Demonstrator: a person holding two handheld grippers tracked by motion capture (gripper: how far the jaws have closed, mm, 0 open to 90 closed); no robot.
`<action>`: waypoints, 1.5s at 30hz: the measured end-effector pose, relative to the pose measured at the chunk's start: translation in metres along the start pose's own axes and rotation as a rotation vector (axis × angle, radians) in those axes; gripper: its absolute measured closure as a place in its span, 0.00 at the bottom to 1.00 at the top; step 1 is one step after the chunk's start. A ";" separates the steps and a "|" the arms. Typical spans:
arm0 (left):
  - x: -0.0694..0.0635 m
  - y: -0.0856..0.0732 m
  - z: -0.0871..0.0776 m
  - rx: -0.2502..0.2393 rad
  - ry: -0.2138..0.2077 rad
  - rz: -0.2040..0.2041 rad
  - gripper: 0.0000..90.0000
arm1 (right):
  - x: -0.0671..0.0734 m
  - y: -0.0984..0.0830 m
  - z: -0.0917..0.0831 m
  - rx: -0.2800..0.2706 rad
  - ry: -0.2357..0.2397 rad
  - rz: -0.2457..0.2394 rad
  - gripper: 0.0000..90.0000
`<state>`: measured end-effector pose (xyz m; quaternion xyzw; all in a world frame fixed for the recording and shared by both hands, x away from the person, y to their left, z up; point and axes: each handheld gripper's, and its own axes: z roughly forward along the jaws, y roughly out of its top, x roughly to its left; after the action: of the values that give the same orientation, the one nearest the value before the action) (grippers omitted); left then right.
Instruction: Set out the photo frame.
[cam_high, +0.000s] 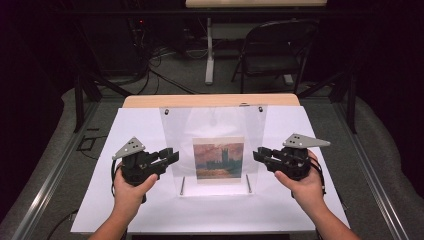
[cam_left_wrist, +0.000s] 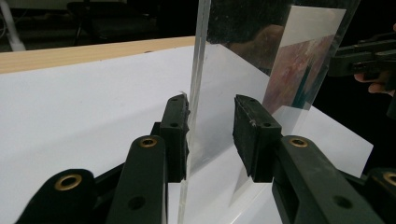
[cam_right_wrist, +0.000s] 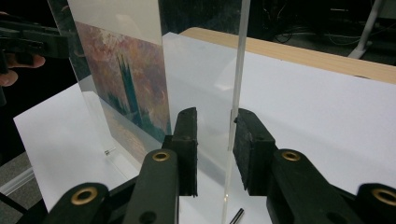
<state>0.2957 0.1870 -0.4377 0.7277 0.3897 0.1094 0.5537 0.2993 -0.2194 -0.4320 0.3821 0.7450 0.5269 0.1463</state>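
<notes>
Standing upright mid-worktop (cam_high: 125, 210), the clear frame (cam_high: 212, 125) with its picture (cam_high: 218, 160) has left tongs (cam_high: 172, 156) and right tongs (cam_high: 257, 154) spread around its side edges; a chair (cam_high: 277, 47) stands behind.

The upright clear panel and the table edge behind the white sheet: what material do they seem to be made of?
The clear panel looks like glossy acrylic, possibly glass: see-through, with a thick pale edge and reflections in both gripper views. The table edge looks like light wood or wood-look laminate, matte, with a pale tan tone; the grain is too faint to be sure.
</notes>
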 end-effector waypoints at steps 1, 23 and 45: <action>-0.001 0.000 0.000 0.000 0.003 0.003 0.73 | 0.001 -0.001 -0.001 -0.001 -0.003 -0.005 0.79; -0.002 0.001 -0.001 0.011 0.021 0.010 0.70 | -0.001 -0.002 0.000 -0.013 0.014 0.001 0.74; 0.016 -0.026 -0.046 -0.049 0.205 0.030 0.42 | -0.003 -0.023 -0.031 -0.111 -0.113 -0.044 0.40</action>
<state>0.2673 0.2333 -0.4484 0.7046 0.4307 0.2012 0.5268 0.2720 -0.2462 -0.4409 0.3858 0.7134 0.5417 0.2208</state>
